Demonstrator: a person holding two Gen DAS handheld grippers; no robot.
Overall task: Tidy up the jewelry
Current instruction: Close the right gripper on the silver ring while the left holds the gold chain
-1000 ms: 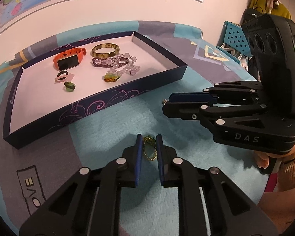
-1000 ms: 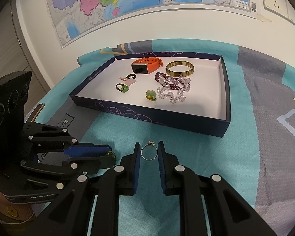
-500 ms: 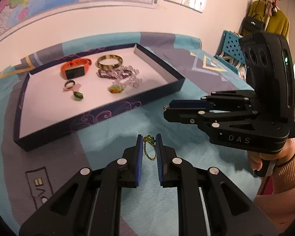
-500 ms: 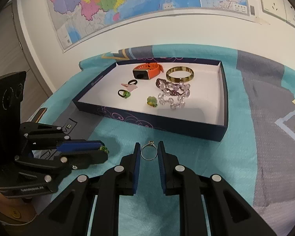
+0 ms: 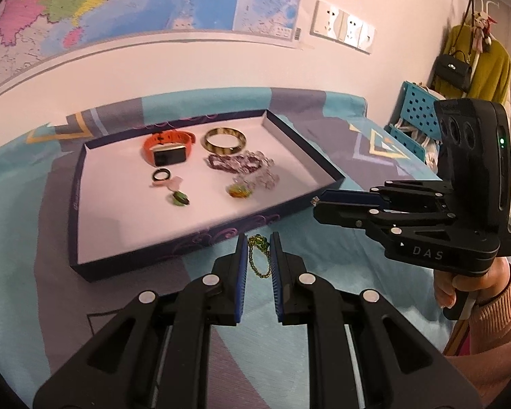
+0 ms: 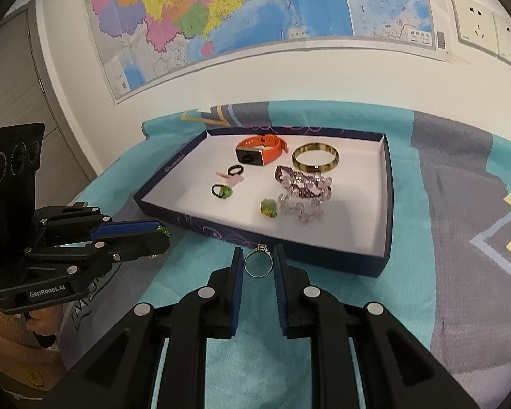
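A dark blue tray (image 5: 201, 238) (image 6: 388, 204) with a white floor holds an orange smartwatch (image 5: 168, 148) (image 6: 259, 151), a gold bangle (image 5: 225, 140) (image 6: 315, 161), beaded bracelets (image 5: 242, 163) (image 6: 303, 191) and small rings. My left gripper (image 5: 259, 247) (image 6: 165, 237) is shut on a green beaded chain (image 5: 257, 259), held above the cloth near the tray's front wall. My right gripper (image 6: 258, 259) (image 5: 315, 201) is shut on a silver ring (image 6: 258, 262), held just before the tray's front wall.
A teal and grey patterned cloth (image 6: 460, 272) covers the table. A map (image 6: 255, 6) and wall sockets (image 5: 344, 29) are on the wall behind. A blue perforated rack (image 5: 415, 116) and a yellow coat (image 5: 477, 68) stand at the right.
Both grippers have risen and moved toward the tray, each still holding its piece. The tray's front wall is now close to both fingertips.
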